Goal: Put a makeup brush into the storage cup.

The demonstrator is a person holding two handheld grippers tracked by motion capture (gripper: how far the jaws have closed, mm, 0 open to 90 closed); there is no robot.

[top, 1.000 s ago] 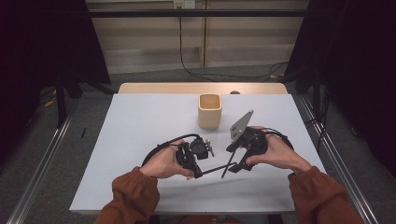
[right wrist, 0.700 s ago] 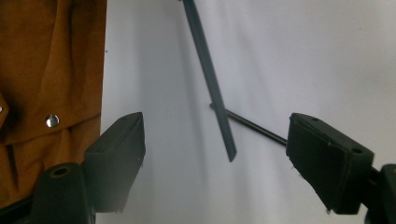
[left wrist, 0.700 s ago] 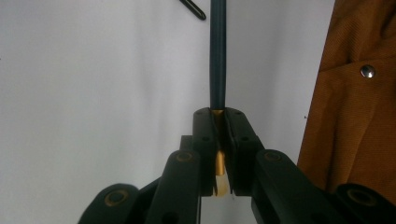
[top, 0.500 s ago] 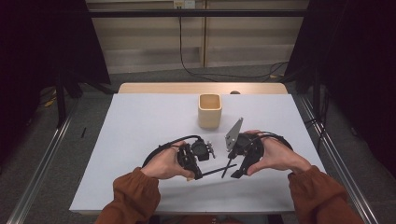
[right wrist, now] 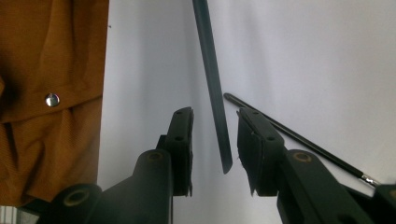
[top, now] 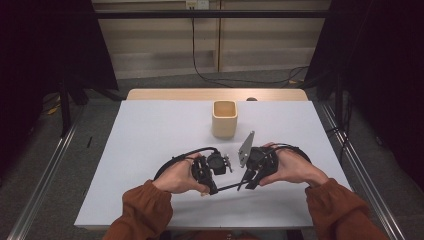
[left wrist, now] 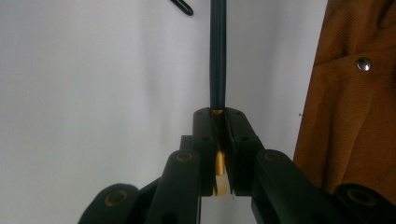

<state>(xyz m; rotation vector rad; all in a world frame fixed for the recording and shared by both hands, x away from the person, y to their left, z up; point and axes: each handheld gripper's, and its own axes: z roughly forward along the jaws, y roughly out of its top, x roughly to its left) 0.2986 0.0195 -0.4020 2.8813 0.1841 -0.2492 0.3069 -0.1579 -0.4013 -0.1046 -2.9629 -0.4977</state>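
My left gripper [left wrist: 218, 114] is shut on the gold end of a dark, slim rod [left wrist: 217, 56] that runs straight ahead of its jaws. In the high view this gripper [top: 212, 188] sits at the table's front middle, with the rod [top: 227, 187] reaching right toward my right gripper [top: 248, 184]. The right gripper [right wrist: 215, 114] has just been closing. The rod's other end [right wrist: 212, 84] lies between its jaws, with a gap visible on each side of it. A thin black brush [right wrist: 289, 135] lies on the white table beside that gripper.
A beige square cup [top: 224, 119] stands upright behind the grippers at mid-table. The white table top [top: 150, 130] has a wooden strip at its far edge. Orange sleeves [left wrist: 355, 116] [right wrist: 51, 93] lie close beside each gripper.
My right gripper has shifted a little left and toward the front, closer to the left gripper. The left hand has stayed in place.
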